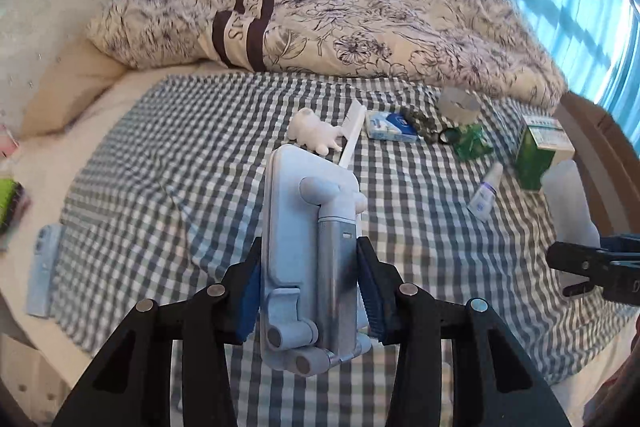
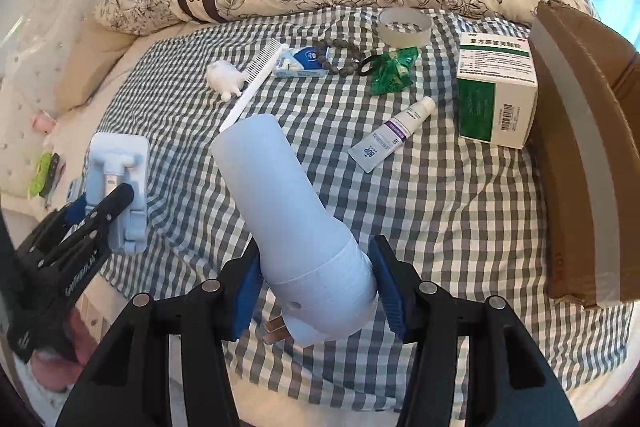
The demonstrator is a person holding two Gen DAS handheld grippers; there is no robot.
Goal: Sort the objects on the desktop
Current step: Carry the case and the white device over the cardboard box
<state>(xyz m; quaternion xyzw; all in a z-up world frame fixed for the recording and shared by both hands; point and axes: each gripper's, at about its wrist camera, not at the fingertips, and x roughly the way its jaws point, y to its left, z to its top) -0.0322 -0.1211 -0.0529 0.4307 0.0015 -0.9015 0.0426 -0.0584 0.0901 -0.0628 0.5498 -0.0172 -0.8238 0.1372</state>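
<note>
Care was what the step seemed to call for, since both grippers were loaded above the checked cloth on the bed. The left gripper pinched a folded pale-blue phone stand by its long sides, lifted off the cloth near its left edge. The right gripper was pressed on the plug end of a pale-blue charger, the body tilting up and away over the cloth's near middle. A cardboard box stood at the cloth's right edge, probably the bin. Each piece would best travel level and high enough to clear the tube, the green medicine box and the comb, the charger going first because its off-centre hold looked likelier to swing or slip.
</note>
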